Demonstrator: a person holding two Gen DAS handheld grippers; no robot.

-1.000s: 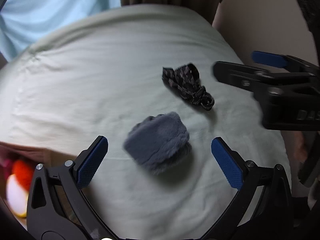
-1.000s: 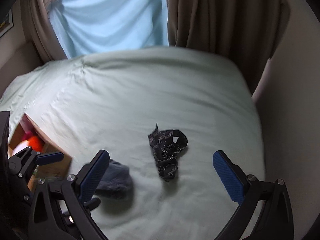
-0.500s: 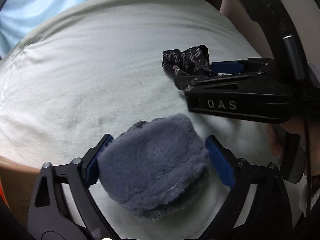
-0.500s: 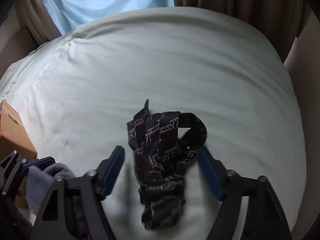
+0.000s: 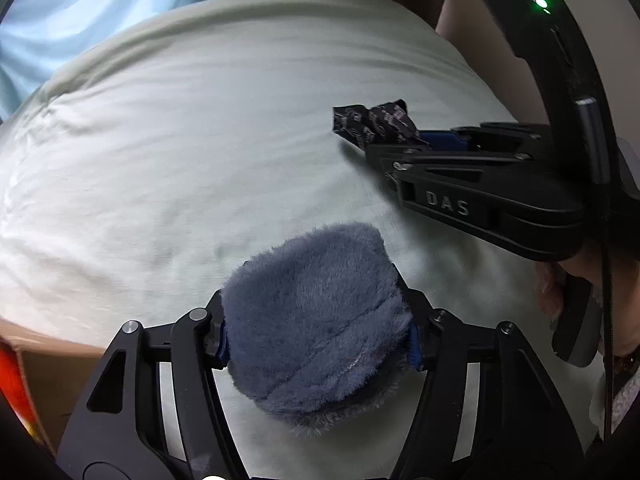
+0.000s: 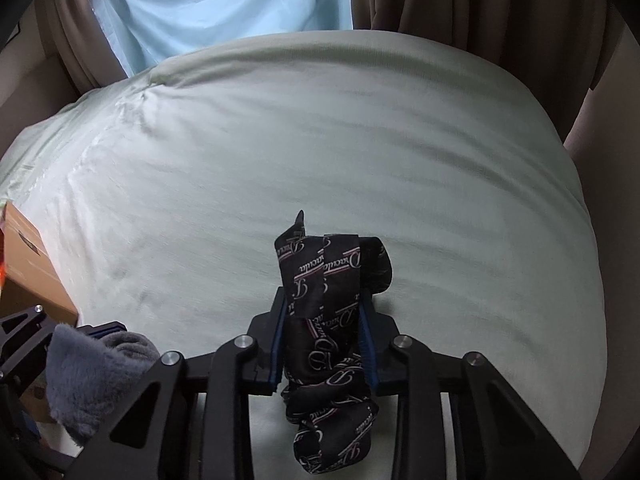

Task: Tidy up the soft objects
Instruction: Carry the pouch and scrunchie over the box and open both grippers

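My left gripper [image 5: 318,338] is shut on a fluffy blue-grey cloth bundle [image 5: 316,320] just above the pale green bed sheet [image 5: 200,152]. My right gripper [image 6: 323,344] is shut on a black patterned cloth with script lettering [image 6: 320,320], which stands up between the pads and hangs below them. In the left wrist view the right gripper [image 5: 440,144] lies at the right with the black cloth [image 5: 372,124] sticking out of its tip. In the right wrist view the blue-grey bundle [image 6: 92,372] shows at the lower left in the left gripper.
A cardboard box [image 6: 28,276] sits at the bed's left edge, also low left in the left wrist view [image 5: 44,380], with something red-orange inside. Brown curtains [image 6: 460,4] and a light blue cloth [image 6: 224,4] hang behind the bed. A beige wall runs along the right.
Both grippers came down onto the bed and closed: the left one on the blue-grey bundle, the right one on the black patterned cloth. Both were open one second ago.
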